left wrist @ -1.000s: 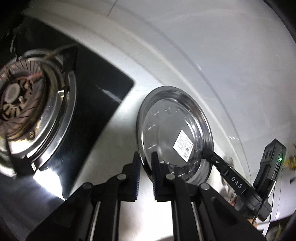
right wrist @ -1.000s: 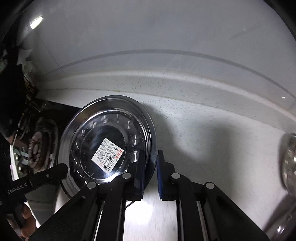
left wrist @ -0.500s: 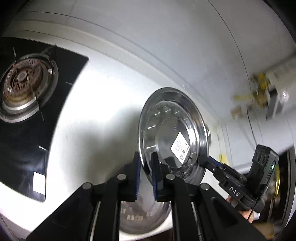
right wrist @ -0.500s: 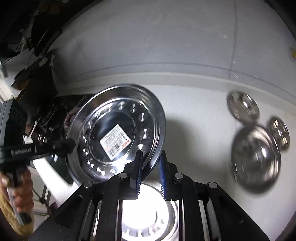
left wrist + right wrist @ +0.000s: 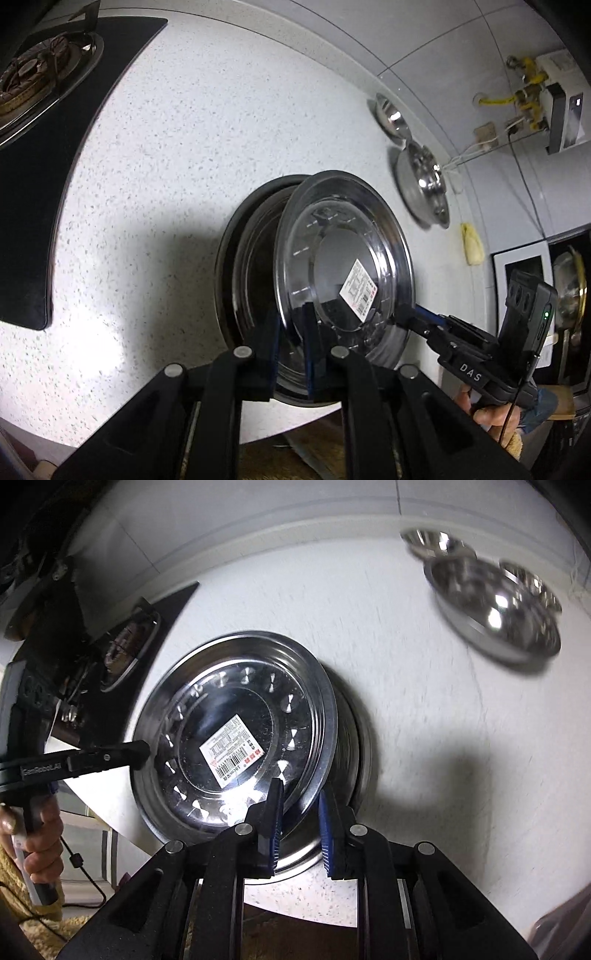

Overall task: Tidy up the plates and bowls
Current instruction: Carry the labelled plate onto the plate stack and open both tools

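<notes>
The steel plate (image 5: 343,258) hung tilted over a second plate (image 5: 251,280) lying near the counter (image 5: 177,155) front edge, carried from two sides. The left gripper (image 5: 291,343) was clenched on its near rim; the right gripper (image 5: 301,823) straddled the opposite rim, and whether its pads pressed could not be told. Bare speckled counter lay open on both sides. The black stove (image 5: 33,110) sat well apart to the left, and three steel bowls (image 5: 495,605) clustered by the back wall to the right, away from the plates. A hand (image 5: 37,845) gripped the left handle.
</notes>
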The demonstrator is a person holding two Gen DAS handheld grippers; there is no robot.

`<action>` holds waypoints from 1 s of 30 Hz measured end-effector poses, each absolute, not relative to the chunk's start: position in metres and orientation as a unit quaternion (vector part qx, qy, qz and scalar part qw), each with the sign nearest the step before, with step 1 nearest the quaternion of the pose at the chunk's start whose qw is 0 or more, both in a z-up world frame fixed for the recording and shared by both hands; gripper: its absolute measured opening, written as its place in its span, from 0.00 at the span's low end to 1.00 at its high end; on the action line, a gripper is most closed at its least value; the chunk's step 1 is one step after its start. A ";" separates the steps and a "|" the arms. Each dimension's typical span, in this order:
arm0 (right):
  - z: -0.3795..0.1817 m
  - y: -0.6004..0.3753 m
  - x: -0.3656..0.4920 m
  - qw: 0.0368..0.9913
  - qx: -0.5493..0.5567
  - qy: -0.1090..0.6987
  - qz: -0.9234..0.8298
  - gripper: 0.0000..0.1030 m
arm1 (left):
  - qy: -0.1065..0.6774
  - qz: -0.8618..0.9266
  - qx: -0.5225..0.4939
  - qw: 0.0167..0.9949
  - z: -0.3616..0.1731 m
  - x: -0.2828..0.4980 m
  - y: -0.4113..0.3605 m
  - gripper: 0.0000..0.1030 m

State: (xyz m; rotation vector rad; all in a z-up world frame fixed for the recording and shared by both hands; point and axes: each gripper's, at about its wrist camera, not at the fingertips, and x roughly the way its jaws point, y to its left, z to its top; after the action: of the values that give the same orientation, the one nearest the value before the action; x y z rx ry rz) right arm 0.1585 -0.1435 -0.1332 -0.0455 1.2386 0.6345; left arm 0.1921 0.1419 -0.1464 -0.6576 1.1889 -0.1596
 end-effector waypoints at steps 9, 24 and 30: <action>-0.142 -0.148 0.154 0.766 -0.015 0.573 0.290 0.16 | 0.560 -0.060 -0.301 0.770 -0.163 0.196 0.125 0.10; -0.144 -0.147 0.154 0.757 -0.016 0.577 0.306 0.16 | 0.563 -0.035 -0.284 0.775 -0.166 0.200 0.117 0.10; -0.145 -0.144 0.155 0.750 -0.020 0.579 0.319 0.18 | 0.556 -0.019 -0.268 0.787 -0.161 0.198 0.117 0.12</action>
State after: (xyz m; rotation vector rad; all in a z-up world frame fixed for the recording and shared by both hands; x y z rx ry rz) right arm 0.1545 -0.1440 -0.1448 -0.0440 1.2652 0.6977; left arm 0.1978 0.1170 -0.1607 -0.5778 1.1973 -0.0407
